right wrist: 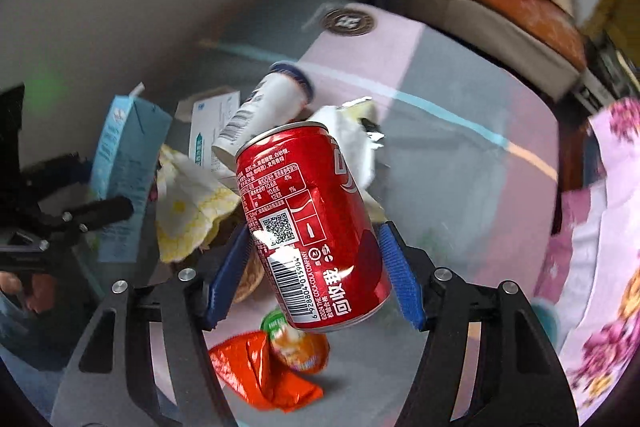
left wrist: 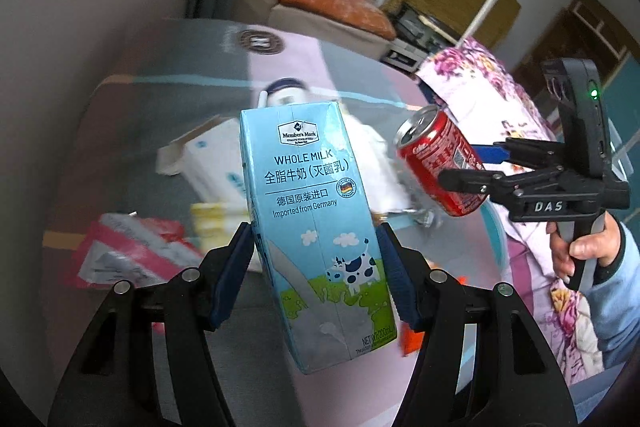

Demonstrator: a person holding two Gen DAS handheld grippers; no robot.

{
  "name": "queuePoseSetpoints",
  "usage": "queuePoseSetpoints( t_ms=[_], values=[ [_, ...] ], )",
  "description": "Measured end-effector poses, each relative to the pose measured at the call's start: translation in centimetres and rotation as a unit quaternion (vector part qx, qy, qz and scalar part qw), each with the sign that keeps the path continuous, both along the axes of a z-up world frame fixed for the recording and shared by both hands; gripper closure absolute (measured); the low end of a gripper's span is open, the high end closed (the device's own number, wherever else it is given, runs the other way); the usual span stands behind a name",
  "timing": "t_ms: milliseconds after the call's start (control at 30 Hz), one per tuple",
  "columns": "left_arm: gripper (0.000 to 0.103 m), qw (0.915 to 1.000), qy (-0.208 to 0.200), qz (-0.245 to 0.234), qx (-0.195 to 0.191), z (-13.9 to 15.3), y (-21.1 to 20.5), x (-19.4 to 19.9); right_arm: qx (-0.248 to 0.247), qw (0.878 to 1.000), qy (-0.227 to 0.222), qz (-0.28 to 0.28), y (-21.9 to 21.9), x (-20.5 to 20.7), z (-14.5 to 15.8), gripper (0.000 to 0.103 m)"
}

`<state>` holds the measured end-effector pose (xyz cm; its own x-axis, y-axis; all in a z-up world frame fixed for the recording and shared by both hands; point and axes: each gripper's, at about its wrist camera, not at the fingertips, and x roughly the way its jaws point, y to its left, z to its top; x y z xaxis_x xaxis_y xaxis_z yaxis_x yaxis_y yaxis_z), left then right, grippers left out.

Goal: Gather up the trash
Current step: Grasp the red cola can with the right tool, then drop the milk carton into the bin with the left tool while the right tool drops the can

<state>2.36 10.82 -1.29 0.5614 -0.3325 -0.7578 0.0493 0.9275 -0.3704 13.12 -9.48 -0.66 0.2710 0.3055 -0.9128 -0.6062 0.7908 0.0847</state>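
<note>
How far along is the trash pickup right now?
Nothing looks binned yet; no bin is visible. In hand: the left tool clamps the light blue whole milk carton, the right tool the red cola can. Left on the table: an orange foil wrapper, crumpled yellow-white paper, a white cup.

The milk carton [left wrist: 316, 231] hides most of the white bottle [left wrist: 286, 93] and part of the blurred litter behind it. In the right wrist view the red can [right wrist: 316, 227] covers a round brownish thing, too hidden to identify, and the orange wrapper [right wrist: 264, 373] beneath is smeared.
</note>
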Motion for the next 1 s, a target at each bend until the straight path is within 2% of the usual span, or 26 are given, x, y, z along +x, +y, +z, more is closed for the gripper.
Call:
queuePoseSetpoints(
  t_ms=[133,267,433,600,733,1000],
  values=[
    [0.039,0.9995,-0.008,-0.030,0.011,0.9,-3.5,0.9,0.051,0.997,-0.015,-0.050,-4.2,-1.4,1.7,0.040],
    [0.039,0.9974,-0.013,-0.068,0.017,1.6,-7.7,2.3,0.094,0.989,-0.020,-0.109,-9.2,-2.3,2.7,0.040],
    [0.039,0.9922,-0.014,-0.121,0.027,1.8,-13.6,3.7,0.113,0.979,-0.035,-0.167,-15.2,-3.7,2.9,0.040],
    [0.039,0.9847,-0.008,-0.170,0.039,1.6,-19.4,5.0,0.136,0.964,-0.036,-0.227,-21.3,-4.6,1.9,0.040],
    [0.039,0.9775,0.001,-0.205,0.049,1.1,-23.9,6.0,0.158,0.947,-0.035,-0.277,-26.5,-5.7,1.1,0.040],
    [0.039,0.9556,0.018,-0.284,0.076,-0.7,-33.7,6.9,0.172,0.919,-0.041,-0.352,-34.6,-7.7,-0.6,0.040]
  ],
)
